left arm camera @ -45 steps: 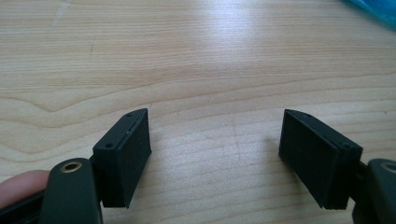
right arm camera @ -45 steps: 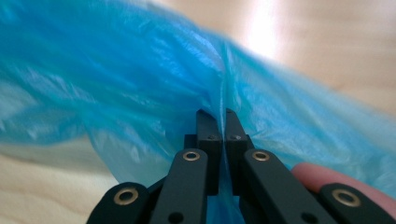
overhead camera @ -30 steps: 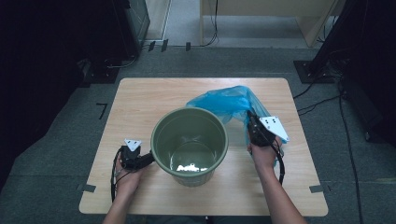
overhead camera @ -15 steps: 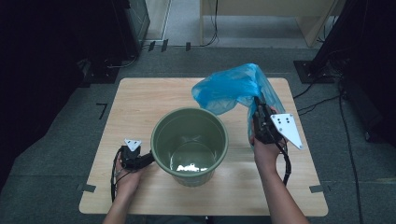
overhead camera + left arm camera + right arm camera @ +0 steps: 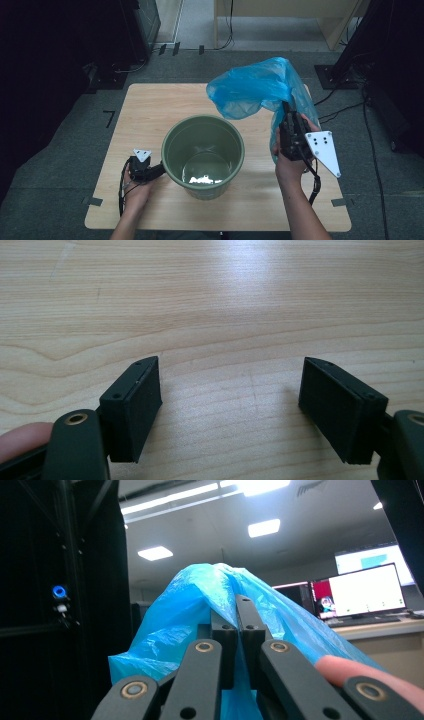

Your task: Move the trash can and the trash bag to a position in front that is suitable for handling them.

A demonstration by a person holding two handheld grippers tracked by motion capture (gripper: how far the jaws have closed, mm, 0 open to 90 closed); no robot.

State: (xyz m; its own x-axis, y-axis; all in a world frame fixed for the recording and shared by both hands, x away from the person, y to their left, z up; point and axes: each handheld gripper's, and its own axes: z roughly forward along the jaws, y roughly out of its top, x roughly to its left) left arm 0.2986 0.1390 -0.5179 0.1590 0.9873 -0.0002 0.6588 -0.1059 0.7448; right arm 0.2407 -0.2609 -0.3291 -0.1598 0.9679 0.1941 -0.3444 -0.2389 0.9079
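A blue plastic bag (image 5: 252,89) hangs in the air over the table's right back part, pinched by my right gripper (image 5: 286,109), which points upward. In the right gripper view the jaws of this gripper (image 5: 235,607) are shut on a fold of the bag (image 5: 175,625), which drapes down both sides. A green bucket (image 5: 172,150) stands upright mid-table with small white bits (image 5: 202,178) on its bottom. My left gripper (image 5: 156,172) rests low at the bucket's left side. Its jaws (image 5: 230,390) stand open over bare wood with nothing between them.
The wooden table (image 5: 150,110) has free room at its left and back. Black equipment racks (image 5: 65,50) stand on the floor to the left, and cables (image 5: 350,107) run along the floor at the right. A lit monitor (image 5: 367,590) shows far off.
My right gripper has risen with the blue bag, lifting it off the table beside the bucket. The left gripper and the bucket have stayed put.
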